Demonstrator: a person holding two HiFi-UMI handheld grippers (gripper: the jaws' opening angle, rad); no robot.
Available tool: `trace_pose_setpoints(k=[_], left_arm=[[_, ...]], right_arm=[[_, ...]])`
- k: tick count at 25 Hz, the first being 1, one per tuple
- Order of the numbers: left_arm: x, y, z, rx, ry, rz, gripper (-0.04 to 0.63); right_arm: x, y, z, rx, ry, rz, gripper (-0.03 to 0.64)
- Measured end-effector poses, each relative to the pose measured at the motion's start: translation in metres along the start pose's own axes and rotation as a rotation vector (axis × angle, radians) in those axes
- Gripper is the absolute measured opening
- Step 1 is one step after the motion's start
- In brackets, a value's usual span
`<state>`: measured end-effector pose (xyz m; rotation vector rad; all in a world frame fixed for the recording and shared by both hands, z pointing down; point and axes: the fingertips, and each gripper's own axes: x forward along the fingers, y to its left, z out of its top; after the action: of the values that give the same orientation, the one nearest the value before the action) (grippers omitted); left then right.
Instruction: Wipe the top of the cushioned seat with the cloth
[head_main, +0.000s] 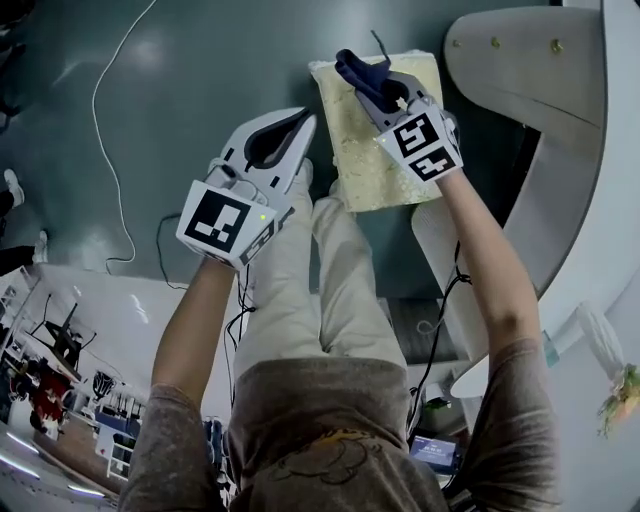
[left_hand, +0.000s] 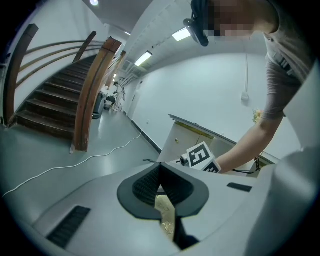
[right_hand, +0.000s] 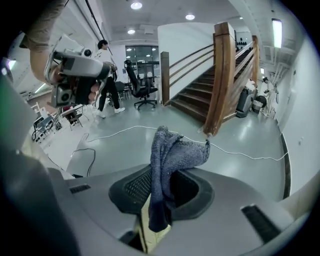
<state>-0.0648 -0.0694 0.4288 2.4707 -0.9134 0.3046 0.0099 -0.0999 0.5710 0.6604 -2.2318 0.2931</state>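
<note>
The cushioned seat (head_main: 375, 130) is a cream, patterned square on the floor just ahead of the person's feet. My right gripper (head_main: 365, 85) hangs over its far part, shut on a dark blue cloth (head_main: 360, 70) that bunches out past the jaw tips. In the right gripper view the cloth (right_hand: 170, 155) stands up between the jaws of that gripper (right_hand: 162, 192), and a strip of cushion (right_hand: 145, 230) shows below. My left gripper (head_main: 303, 128) is raised beside the seat's left edge, shut with nothing in it. Through the left gripper (left_hand: 160, 186) I see a sliver of cushion (left_hand: 166, 212).
A white cable (head_main: 105, 130) trails across the grey floor on the left. A curved white counter (head_main: 560, 150) stands close on the right. A wooden staircase (right_hand: 215, 80) rises beyond. Office chairs and a standing person (right_hand: 107, 75) are far off.
</note>
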Motion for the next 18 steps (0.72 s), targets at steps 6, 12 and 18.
trace_pose_setpoints(k=[6,12,18], left_arm=[[-0.007,0.009,-0.004,-0.034,-0.003,0.019,0.018],[-0.005,0.014,-0.009,-0.05,0.006,0.018,0.018],[-0.006,0.016,-0.012,-0.057,0.017,0.008,0.018]], right_arm=[[0.034,0.0,-0.01,-0.069,0.09,0.04,0.097],[0.055,-0.001,-0.023,-0.081,0.164,0.067,0.097],[0.065,0.005,-0.033,-0.024,0.182,0.098,0.098]])
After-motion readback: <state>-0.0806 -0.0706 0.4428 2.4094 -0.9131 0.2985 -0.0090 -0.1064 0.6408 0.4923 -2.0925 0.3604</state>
